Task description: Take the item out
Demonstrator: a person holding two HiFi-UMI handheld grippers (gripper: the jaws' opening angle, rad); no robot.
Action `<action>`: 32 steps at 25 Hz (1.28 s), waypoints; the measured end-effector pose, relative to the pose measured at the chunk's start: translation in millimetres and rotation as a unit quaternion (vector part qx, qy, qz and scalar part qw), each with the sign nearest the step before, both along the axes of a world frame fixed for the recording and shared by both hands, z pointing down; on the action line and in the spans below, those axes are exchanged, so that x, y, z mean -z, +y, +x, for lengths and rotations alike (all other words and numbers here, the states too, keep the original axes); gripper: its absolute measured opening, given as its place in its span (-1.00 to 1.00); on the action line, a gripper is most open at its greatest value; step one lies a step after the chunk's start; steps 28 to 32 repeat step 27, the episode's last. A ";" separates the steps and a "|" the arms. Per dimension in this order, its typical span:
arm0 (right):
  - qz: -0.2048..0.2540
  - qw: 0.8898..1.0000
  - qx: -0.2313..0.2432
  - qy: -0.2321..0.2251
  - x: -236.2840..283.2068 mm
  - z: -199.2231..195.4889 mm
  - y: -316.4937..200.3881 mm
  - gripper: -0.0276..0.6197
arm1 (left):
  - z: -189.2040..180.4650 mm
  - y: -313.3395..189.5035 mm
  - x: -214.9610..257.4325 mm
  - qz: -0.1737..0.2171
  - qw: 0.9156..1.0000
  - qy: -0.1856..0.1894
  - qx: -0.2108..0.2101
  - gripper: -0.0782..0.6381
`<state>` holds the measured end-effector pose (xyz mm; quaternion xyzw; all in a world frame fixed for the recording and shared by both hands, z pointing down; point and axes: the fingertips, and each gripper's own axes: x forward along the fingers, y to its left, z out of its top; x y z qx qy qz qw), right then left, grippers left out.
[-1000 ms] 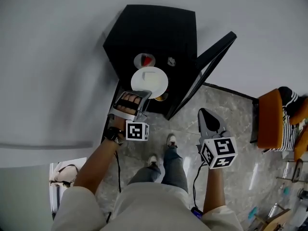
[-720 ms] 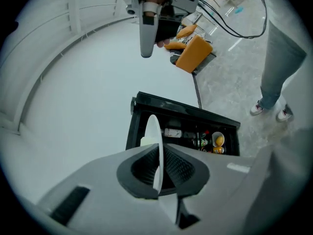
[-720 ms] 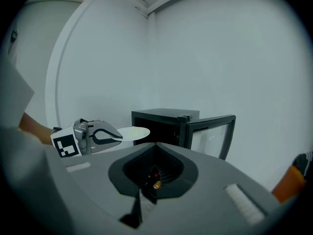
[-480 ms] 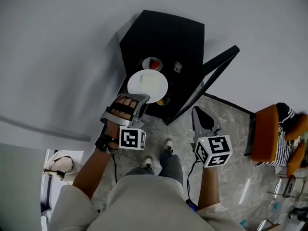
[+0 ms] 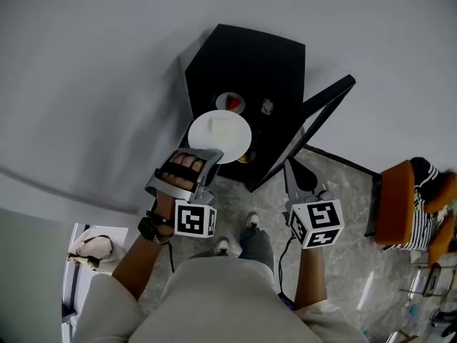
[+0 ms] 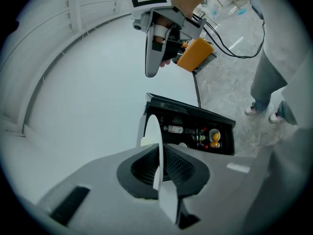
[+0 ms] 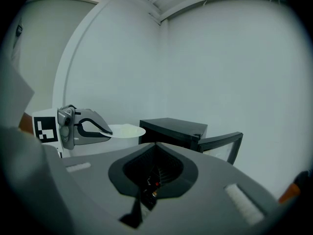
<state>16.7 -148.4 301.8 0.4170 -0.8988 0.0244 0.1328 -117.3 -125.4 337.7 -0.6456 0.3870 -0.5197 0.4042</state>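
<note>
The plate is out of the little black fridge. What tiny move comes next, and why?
Probably reach the right gripper to the open door and push it shut: the left gripper holds the white plate by its rim, clear of the fridge, and the right jaws are empty.

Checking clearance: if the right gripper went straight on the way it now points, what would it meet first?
Most likely the right gripper would meet the black mini fridge, at its front edge beside the open door. Nothing shows in between, though depth is unclear.
</note>
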 end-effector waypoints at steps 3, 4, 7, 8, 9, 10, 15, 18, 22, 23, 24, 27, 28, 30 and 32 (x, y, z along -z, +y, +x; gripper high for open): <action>0.002 1.000 0.001 0.010 -3.5 -1.2 -1.9 -0.90 | 0.3 0.5 3.8 0.001 1.000 0.001 -0.002 -0.73; 0.004 1.000 0.000 0.011 -4.2 -1.2 -2.1 -0.90 | 0.5 0.3 4.5 0.002 1.000 0.001 -0.002 -0.73; 0.012 1.000 0.000 0.011 -5.0 -1.1 -1.5 -0.90 | 1.7 0.5 4.7 0.001 1.000 0.003 -0.003 -0.73; 0.014 1.000 0.001 0.011 -4.9 -1.3 -1.1 -0.90 | 2.0 0.7 4.8 0.001 1.000 0.003 -0.003 -0.73; 0.015 1.000 0.002 0.012 -5.2 -1.4 -0.8 -0.90 | 2.3 0.9 5.2 0.001 1.000 0.003 -0.004 -0.73; 0.015 1.000 0.002 0.012 -5.9 -1.2 -0.6 -0.90 | 2.6 1.2 5.6 0.001 1.000 0.004 -0.005 -0.73; 0.010 1.000 -0.002 0.012 -7.0 -0.5 3.1 -0.90 | 3.3 4.1 8.5 0.005 1.000 0.006 -0.013 -0.73; 0.011 1.000 -0.001 0.013 -5.2 -0.7 7.1 -0.90 | 4.2 5.8 7.6 0.006 1.000 0.003 -0.017 -0.73; 0.010 1.000 0.000 0.018 -9.2 1.4 6.4 -0.90 | 7.1 6.1 3.8 0.008 1.000 -0.002 -0.023 -0.73; 0.011 1.000 0.000 0.019 -9.3 1.6 6.5 -0.90 | 7.5 6.4 3.9 0.007 1.000 -0.002 -0.024 -0.73; 0.012 1.000 0.001 0.019 -8.8 1.4 6.9 -0.90 | 7.8 6.9 4.5 0.007 1.000 -0.001 -0.024 -0.73; 0.015 1.000 0.004 0.020 -7.1 0.3 8.1 -0.90 | 8.2 8.2 6.0 0.006 1.000 0.000 -0.025 -0.73; 0.015 1.000 0.004 0.020 -7.1 0.3 8.1 -0.90 | 8.2 8.2 6.0 0.006 1.000 0.000 -0.025 -0.73; 0.015 1.000 0.004 0.020 -7.1 0.3 8.1 -0.90 | 8.2 8.2 6.0 0.006 1.000 0.000 -0.025 -0.73; 0.015 1.000 0.004 0.020 -7.1 0.3 8.1 -0.90 | 8.2 8.2 6.0 0.006 1.000 0.000 -0.025 -0.73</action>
